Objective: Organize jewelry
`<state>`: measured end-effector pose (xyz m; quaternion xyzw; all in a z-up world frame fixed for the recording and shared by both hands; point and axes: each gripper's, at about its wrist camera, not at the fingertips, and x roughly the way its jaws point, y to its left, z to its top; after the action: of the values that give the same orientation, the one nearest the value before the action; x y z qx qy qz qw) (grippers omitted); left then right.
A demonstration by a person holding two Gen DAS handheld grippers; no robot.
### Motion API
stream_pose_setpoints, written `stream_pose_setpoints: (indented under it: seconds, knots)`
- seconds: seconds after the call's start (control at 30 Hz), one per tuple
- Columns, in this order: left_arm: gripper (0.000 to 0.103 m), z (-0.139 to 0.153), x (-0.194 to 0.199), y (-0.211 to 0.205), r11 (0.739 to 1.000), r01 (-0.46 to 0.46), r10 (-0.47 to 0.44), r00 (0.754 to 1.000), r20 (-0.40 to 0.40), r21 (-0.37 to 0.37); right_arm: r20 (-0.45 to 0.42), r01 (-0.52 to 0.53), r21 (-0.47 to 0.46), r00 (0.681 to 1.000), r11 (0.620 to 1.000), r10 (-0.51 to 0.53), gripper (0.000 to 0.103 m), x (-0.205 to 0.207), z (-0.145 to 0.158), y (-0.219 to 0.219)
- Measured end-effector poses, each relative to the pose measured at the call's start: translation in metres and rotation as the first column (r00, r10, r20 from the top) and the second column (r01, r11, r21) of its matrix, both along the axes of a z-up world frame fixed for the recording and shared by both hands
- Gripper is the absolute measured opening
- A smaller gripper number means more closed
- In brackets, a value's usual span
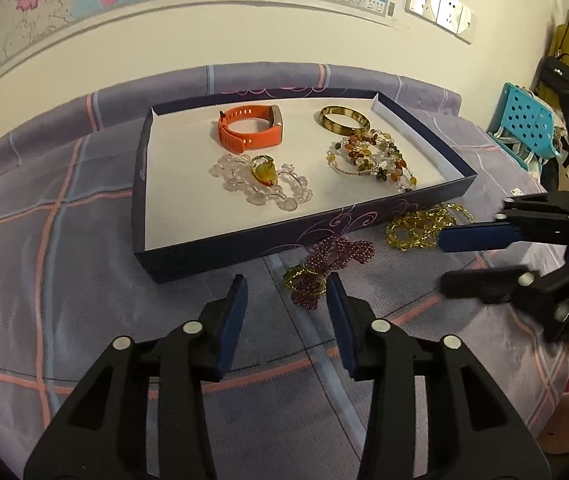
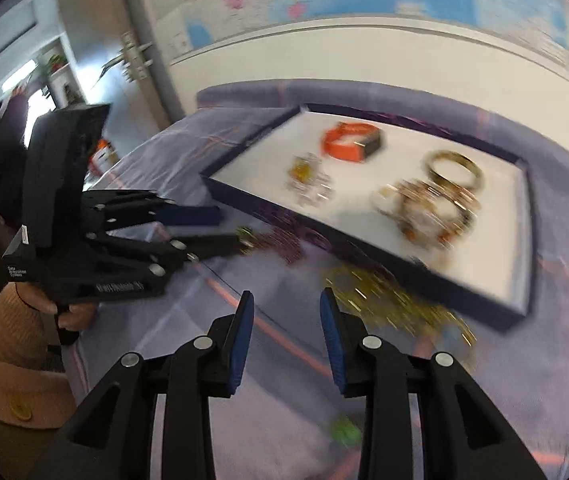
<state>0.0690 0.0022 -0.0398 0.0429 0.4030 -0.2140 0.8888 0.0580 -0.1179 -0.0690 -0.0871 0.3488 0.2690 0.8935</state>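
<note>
A dark blue tray [image 1: 244, 248] with a white floor lies on the bed. In it are an orange watch band [image 1: 250, 130], a brown bangle [image 1: 344, 120], a clear bead bracelet with an amber pendant [image 1: 262, 180] and a multicolour bead strand [image 1: 372, 156]. Outside its front wall lie a purple bead strand [image 1: 336, 256] and a yellow bead strand [image 1: 420, 228]. My left gripper [image 1: 286, 280] is open just short of the purple beads, gripping nothing. My right gripper [image 2: 287, 294] is open and empty near the yellow beads [image 2: 396, 304]; its view is blurred.
A purple plaid sheet [image 1: 84, 280] covers the bed. Behind it is a wall with a map and sockets [image 1: 440, 4]. A blue plastic stool [image 1: 524, 120] and bags stand at the right. A small green object [image 2: 344, 432] lies on the sheet. A sleeve [image 2: 4, 320] shows at the left.
</note>
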Motion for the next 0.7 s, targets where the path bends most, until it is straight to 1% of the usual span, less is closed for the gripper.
stream_pose_setpoints:
  seconds: [0.1,0.17,0.2,0.23,0.27,0.3,0.33,0.4,0.53,0.57,0.6,0.7]
  knots:
    - [0.035,-0.001,0.006,0.005,0.999,-0.013,0.012,1.0,-0.029,-0.045,0.022,-0.019,-0.075,1.0,0.997,0.021,0.031,0.014,-0.004,0.023]
    - [0.034,-0.002,0.009,0.01,0.997,-0.016,0.013,0.999,-0.045,-0.081,0.015,-0.029,-0.102,0.999,0.994,0.031,0.03,0.02,-0.009,0.032]
    - [0.031,-0.002,0.01,0.011,0.996,-0.017,0.012,0.999,-0.052,-0.092,0.013,-0.03,-0.111,0.999,0.993,0.032,0.027,0.023,-0.01,0.034]
    - [0.026,-0.002,0.011,0.012,0.994,-0.015,0.008,0.998,-0.06,-0.108,0.012,-0.031,-0.12,0.999,0.992,0.033,0.017,0.024,-0.012,0.036]
    - [0.024,-0.003,0.012,0.013,0.993,-0.012,0.004,0.998,-0.066,-0.117,0.003,-0.032,-0.127,0.999,0.991,0.032,0.011,0.026,-0.014,0.037]
    - [0.019,-0.004,0.012,0.013,0.992,-0.008,-0.001,0.997,-0.073,-0.125,-0.003,-0.03,-0.123,1.0,0.992,0.03,0.011,0.026,-0.015,0.036]
    - [0.017,-0.005,0.013,0.014,0.991,-0.005,-0.006,0.997,-0.082,-0.133,-0.002,-0.029,-0.112,1.0,0.993,0.029,0.01,0.025,-0.014,0.034]
    - [0.015,-0.006,0.011,0.015,0.988,0.009,-0.023,0.996,-0.091,-0.155,-0.003,-0.033,-0.09,0.999,0.995,0.032,0.01,0.018,-0.011,0.027]
    - [0.014,-0.004,0.002,0.021,0.986,0.017,-0.031,0.996,-0.083,-0.167,-0.02,-0.046,0.007,0.999,0.999,0.046,0.009,0.001,0.002,0.004]
    - [0.014,-0.004,0.0,0.023,0.986,0.014,-0.027,0.996,-0.08,-0.163,-0.015,-0.046,0.018,0.999,0.999,0.046,0.009,-0.004,0.005,0.0]
    - [0.014,-0.003,-0.003,0.025,0.988,0.011,-0.023,0.997,-0.076,-0.154,-0.014,-0.048,0.03,0.999,0.998,0.049,0.006,-0.008,0.007,-0.005]
    - [0.011,-0.003,-0.01,0.029,0.988,0.013,-0.026,0.997,-0.079,-0.152,-0.034,-0.047,0.071,0.998,0.996,0.05,0.004,-0.017,0.01,-0.02]
